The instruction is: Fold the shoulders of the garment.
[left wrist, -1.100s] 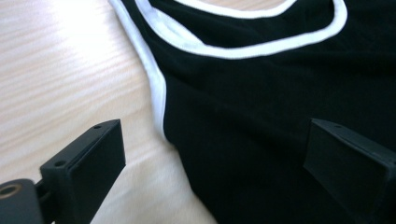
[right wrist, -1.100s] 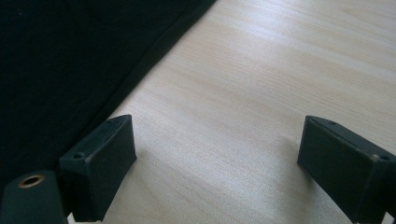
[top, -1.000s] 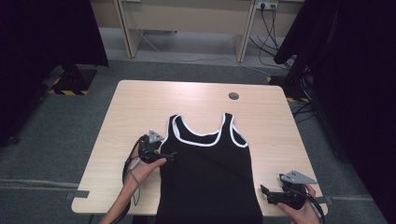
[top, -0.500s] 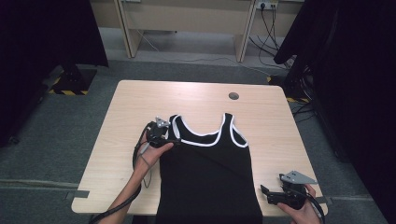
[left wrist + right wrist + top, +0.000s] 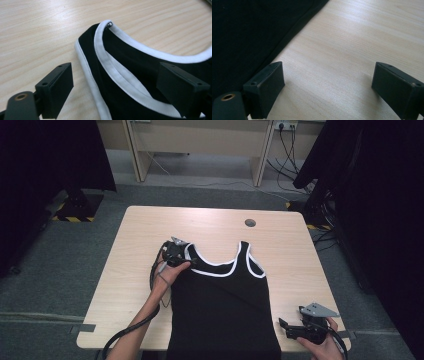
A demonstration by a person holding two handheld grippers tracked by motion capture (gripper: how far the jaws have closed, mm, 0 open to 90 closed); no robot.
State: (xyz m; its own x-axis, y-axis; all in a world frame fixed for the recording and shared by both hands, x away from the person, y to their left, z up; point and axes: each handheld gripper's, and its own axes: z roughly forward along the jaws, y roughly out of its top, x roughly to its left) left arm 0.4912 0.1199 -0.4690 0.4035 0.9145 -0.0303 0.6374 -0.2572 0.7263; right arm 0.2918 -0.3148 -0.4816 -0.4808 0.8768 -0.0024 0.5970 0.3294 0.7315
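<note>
Black tank top (image 5: 225,310) flat on tabletop (image 5: 140,250); my left hand-held gripper (image 5: 115,87) gaping astride strap (image 5: 100,47), next: clamp it. Right hand-held gripper (image 5: 328,85) released.

The tank top (image 5: 222,312) runs off the high view's bottom edge, hem unseen, as do both forearms.

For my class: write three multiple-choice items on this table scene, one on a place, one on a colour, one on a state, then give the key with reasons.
1. Where is the left gripper?
A. at the garment's shoulder strap
B. at its hem
C. off the table

2. What colour trims the black sleeveless top?
A. red
B. white
C. yellow

3. How do the right gripper jaws stand?
A. shut on cloth
B. open over bare wood
C. shut on a cable

Key: 1 A, its jaws straddle the strap; 2 B, white edging lines neck and armholes; 2 answers aside, 3 B, the light wooden table shows between them.
</note>
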